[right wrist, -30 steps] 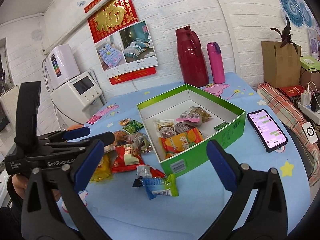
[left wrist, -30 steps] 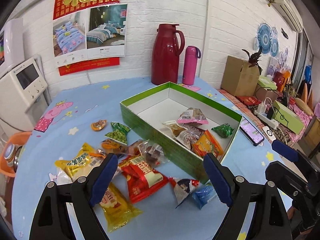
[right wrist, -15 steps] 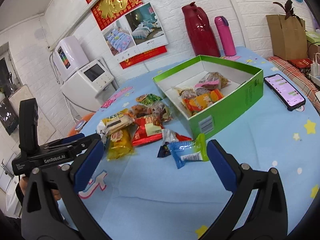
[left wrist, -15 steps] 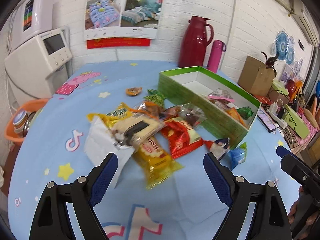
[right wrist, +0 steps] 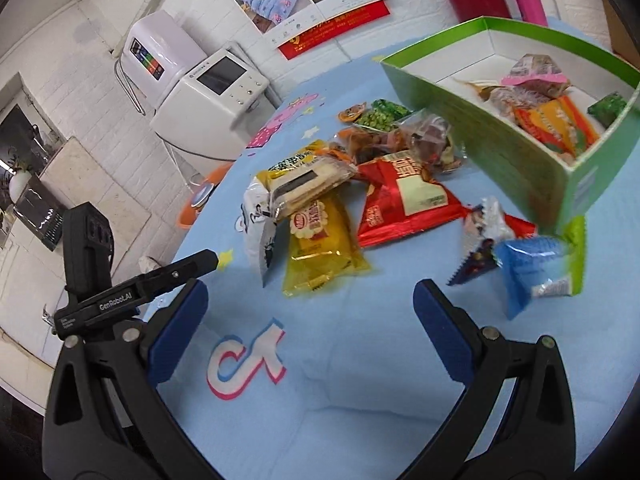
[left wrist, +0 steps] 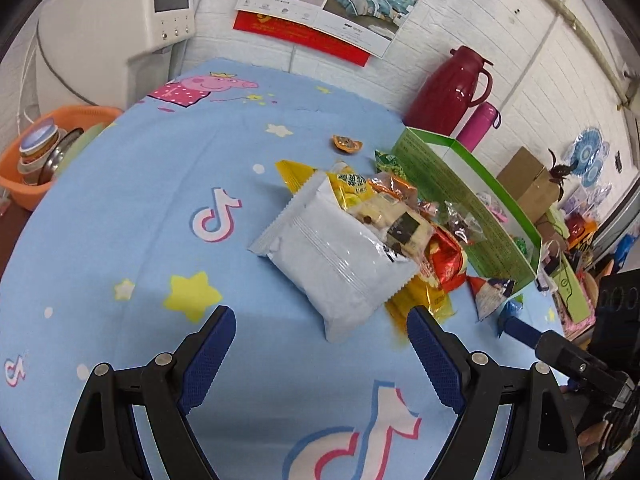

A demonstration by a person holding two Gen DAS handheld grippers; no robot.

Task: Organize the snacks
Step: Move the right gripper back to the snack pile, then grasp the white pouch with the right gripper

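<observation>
A heap of snack packets lies on the blue tablecloth beside the green box [left wrist: 460, 192] [right wrist: 500, 148], which holds several packets. Nearest my left gripper [left wrist: 320, 320] is a white packet [left wrist: 332, 256], just beyond its open fingers. My right gripper [right wrist: 308, 292] is open above bare cloth, short of a yellow packet [right wrist: 320, 248] and a red packet [right wrist: 404, 200]. A blue packet [right wrist: 536, 268] and a small triangular packet [right wrist: 484, 240] lie to its right by the box corner. The left gripper's body shows at the left edge of the right wrist view.
A red jug [left wrist: 452, 88] and pink flask [left wrist: 476, 128] stand behind the box. An orange basin [left wrist: 36, 160] of dishes sits past the table's left edge, below a white appliance [left wrist: 120, 20]. A cardboard box [left wrist: 528, 184] stands at far right.
Both grippers have dropped lower and swung left toward the loose heap; the packets now loom larger and the box has shifted to the right. Both stay open.
</observation>
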